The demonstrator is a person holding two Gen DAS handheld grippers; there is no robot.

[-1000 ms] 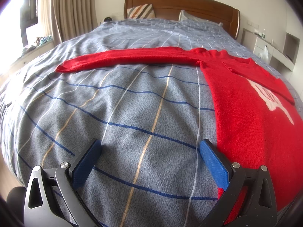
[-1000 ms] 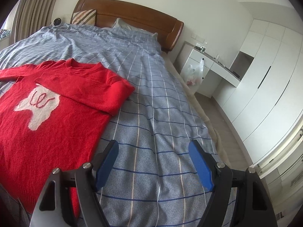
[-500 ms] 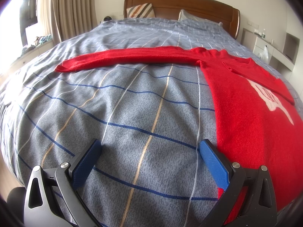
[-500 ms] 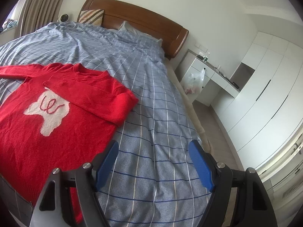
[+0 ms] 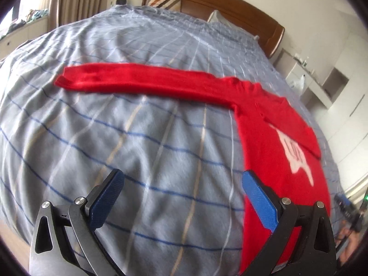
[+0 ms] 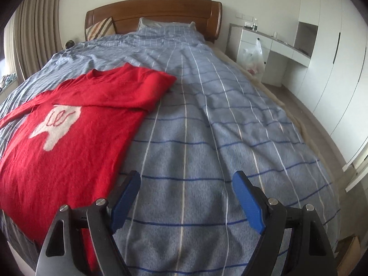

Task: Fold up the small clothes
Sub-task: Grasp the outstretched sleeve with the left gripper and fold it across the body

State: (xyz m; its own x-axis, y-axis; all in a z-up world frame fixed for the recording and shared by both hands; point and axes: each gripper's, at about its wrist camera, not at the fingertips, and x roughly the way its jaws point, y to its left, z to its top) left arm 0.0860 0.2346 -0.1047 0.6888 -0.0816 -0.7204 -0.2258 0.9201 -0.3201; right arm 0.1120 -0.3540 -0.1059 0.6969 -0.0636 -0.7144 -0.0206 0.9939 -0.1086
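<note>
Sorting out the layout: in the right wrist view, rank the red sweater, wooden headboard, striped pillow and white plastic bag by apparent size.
1. red sweater, though it lies nearest the camera
2. wooden headboard
3. and 4. striped pillow and white plastic bag look alike; no ranking.

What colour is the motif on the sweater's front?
White, on the red sweater; the motif shows best in the right wrist view.
</note>
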